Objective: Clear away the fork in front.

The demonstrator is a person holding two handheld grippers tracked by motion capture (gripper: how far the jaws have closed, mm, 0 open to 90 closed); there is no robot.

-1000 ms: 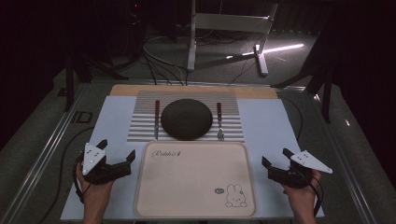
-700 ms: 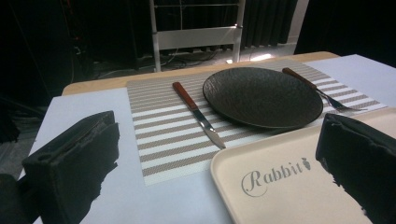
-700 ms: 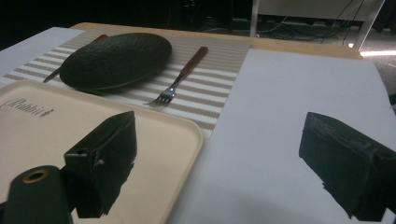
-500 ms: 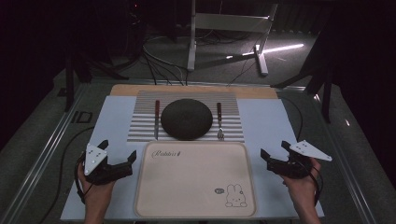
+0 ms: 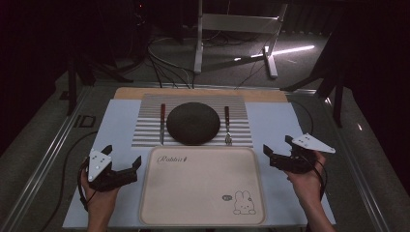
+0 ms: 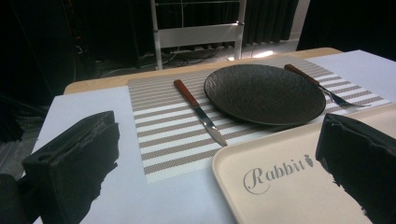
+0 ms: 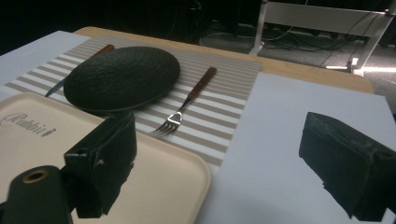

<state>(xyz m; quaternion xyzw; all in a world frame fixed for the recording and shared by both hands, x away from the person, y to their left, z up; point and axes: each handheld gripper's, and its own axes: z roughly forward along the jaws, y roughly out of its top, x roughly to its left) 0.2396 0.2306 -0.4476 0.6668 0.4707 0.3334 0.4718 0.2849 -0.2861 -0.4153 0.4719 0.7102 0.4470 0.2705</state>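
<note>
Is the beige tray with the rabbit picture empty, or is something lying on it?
Empty. The tray shows only its printed word and rabbit drawing; the plate, knife and fork lie on the striped placemat behind it.

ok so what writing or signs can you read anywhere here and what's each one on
"Rabbit", in script with a small carrot mark after it: on the far left corner of the beige tray.
Rabbit drawing with a small oval mark beside it: near right corner of the tray; the oval's text is too small to read.
"ID"-like mark on the table frame at far left: blurred, not certain.
</note>
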